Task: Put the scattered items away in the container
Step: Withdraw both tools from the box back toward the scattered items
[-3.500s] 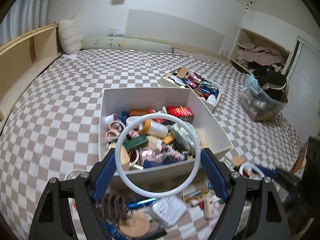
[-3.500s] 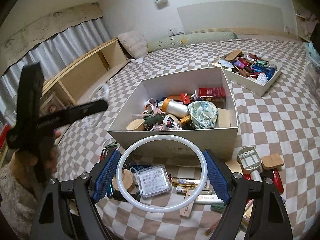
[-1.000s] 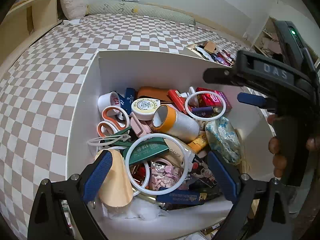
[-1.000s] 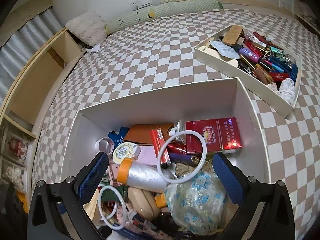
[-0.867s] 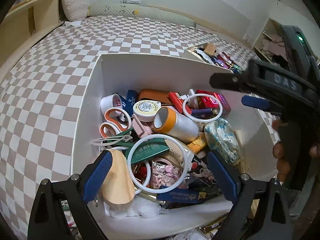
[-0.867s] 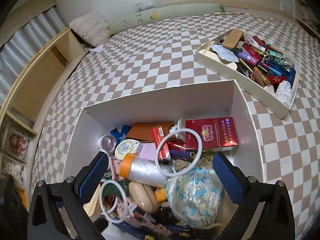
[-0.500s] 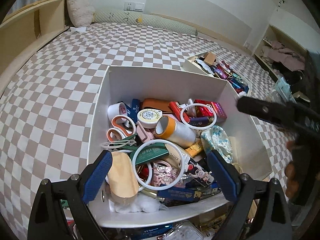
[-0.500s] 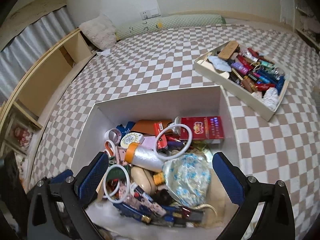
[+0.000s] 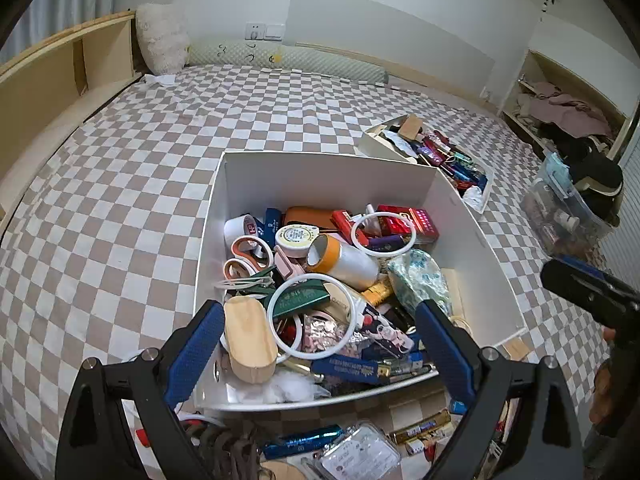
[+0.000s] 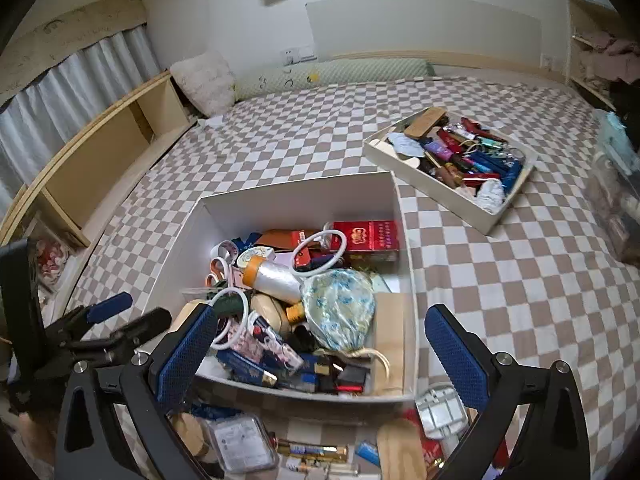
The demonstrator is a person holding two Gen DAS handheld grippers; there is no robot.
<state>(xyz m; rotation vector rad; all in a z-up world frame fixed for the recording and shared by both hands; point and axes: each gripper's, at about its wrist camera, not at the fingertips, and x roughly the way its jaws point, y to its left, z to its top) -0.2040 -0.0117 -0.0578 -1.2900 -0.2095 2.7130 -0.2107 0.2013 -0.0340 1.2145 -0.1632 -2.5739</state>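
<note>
Fingers of both grippers gape empty above the box (image 9: pixel 328 178); rings apparently inside.

The white box (image 9: pixel 328 176) is packed nearly to its rim; only a narrow strip along its far wall is free. Loose items (image 10: pixel 244 446) crowd the bedspread just in front of its near wall. The checkered bedspread (image 9: pixel 120 208) left of the box is open, while a shallow tray (image 10: pixel 492 210) stands to its far right.
</note>
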